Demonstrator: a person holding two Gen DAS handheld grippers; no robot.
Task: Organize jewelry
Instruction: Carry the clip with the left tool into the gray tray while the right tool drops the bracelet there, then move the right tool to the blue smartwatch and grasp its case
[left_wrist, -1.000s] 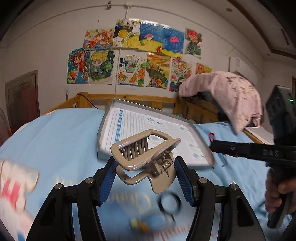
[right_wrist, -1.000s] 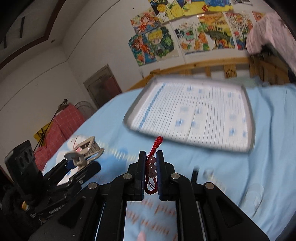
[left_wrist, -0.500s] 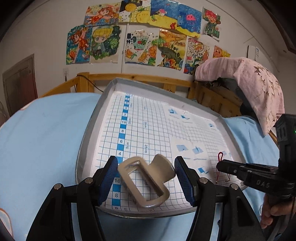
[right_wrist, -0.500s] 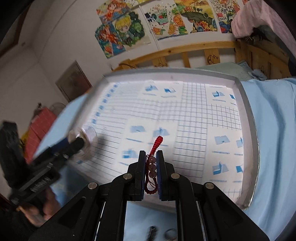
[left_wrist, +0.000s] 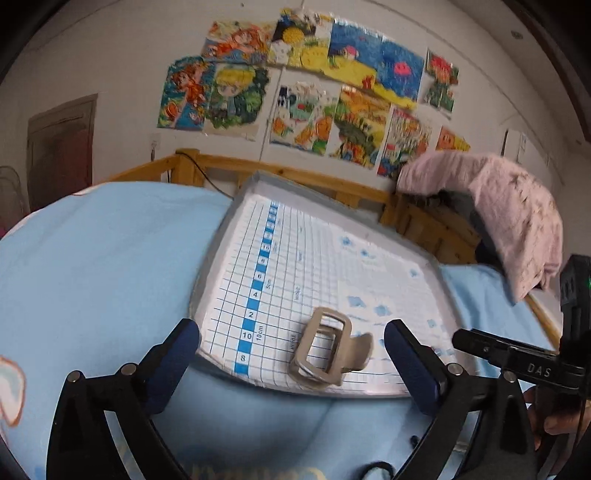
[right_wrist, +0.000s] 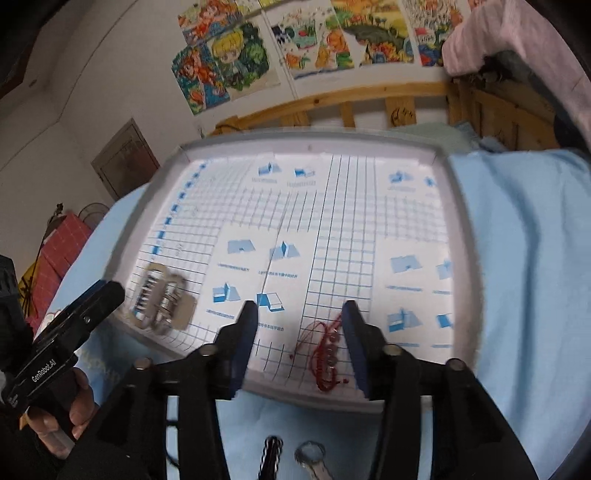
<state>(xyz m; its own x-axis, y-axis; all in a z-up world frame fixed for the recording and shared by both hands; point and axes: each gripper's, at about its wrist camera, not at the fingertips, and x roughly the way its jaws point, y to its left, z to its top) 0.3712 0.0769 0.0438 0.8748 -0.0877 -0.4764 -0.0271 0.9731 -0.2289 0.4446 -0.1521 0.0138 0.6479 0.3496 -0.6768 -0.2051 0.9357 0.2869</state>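
Observation:
A beige claw hair clip (left_wrist: 328, 350) lies near the front edge of the grey-rimmed tray (left_wrist: 221, 236), whose floor is a blue grid sheet. My left gripper (left_wrist: 291, 339) is open, its fingers on either side of the clip and apart from it. The clip also shows, blurred, in the right wrist view (right_wrist: 160, 301). A red cord bracelet with beads (right_wrist: 327, 350) lies in the tray (right_wrist: 458, 206) near its front edge. My right gripper (right_wrist: 299, 314) is open around it, and the bracelet sits close to the right finger.
The tray rests on a light blue bedsheet (left_wrist: 103, 258). Small items lie on the sheet in front of the tray: a black hair tie (left_wrist: 376, 470), a striped piece (right_wrist: 271, 448) and a silvery ring-like piece (right_wrist: 310, 452). A wooden bed rail (right_wrist: 351, 99) and a pink blanket (left_wrist: 509, 206) are behind.
Both grippers have opened. The hair clip dropped from the left gripper and the red bracelet from the right; both now lie in the tray.

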